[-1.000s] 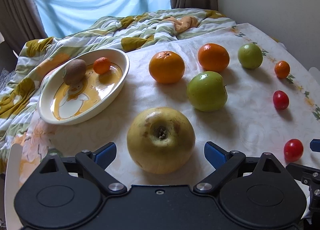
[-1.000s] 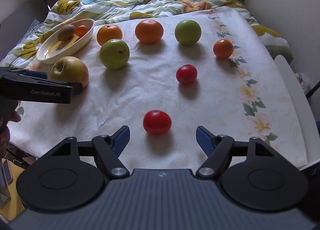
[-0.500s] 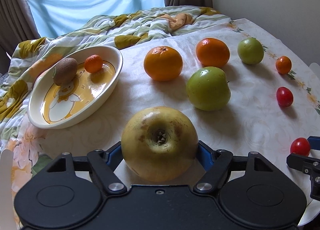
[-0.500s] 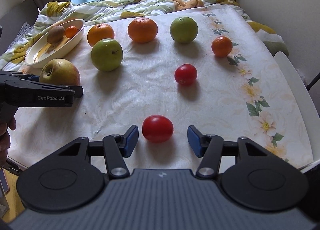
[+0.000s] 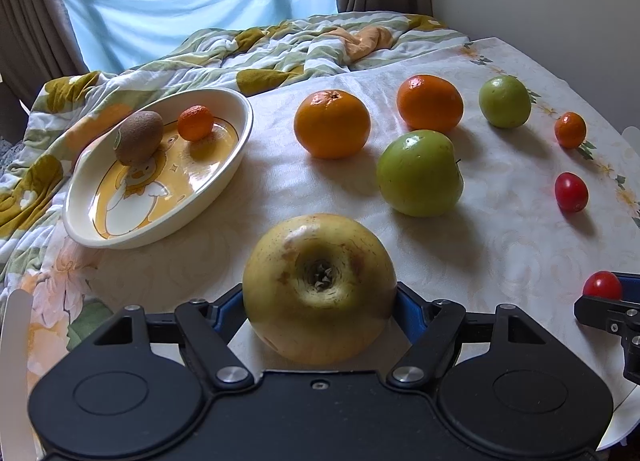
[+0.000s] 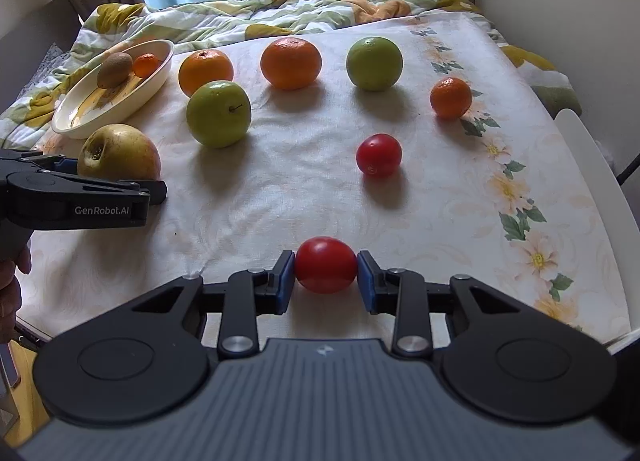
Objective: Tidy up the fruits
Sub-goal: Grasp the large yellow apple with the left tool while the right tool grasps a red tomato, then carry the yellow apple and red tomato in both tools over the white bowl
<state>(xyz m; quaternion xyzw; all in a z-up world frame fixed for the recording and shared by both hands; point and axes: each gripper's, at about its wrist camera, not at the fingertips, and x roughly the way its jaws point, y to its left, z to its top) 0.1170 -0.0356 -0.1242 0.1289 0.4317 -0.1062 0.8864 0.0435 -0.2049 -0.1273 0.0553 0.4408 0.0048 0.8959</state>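
My left gripper (image 5: 320,297) is shut on a large yellow apple (image 5: 319,287) at the near left of the table; the apple also shows in the right wrist view (image 6: 119,152). My right gripper (image 6: 326,277) is shut on a red tomato (image 6: 326,264) at the table's near edge; the tomato also shows in the left wrist view (image 5: 603,285). An oval cream dish (image 5: 224,173) at the left holds a kiwi (image 5: 139,137) and a small mandarin (image 5: 195,123).
On the tablecloth lie two oranges (image 6: 206,72) (image 6: 291,63), two green apples (image 6: 218,113) (image 6: 374,63), a small mandarin (image 6: 451,97) and a second tomato (image 6: 379,155). A rumpled quilt (image 6: 280,9) lies behind. A white chair back (image 6: 600,189) stands at the right.
Both grippers closed: the left onto the yellow apple, the right onto the near tomato. Both moved forward around their fruit first.
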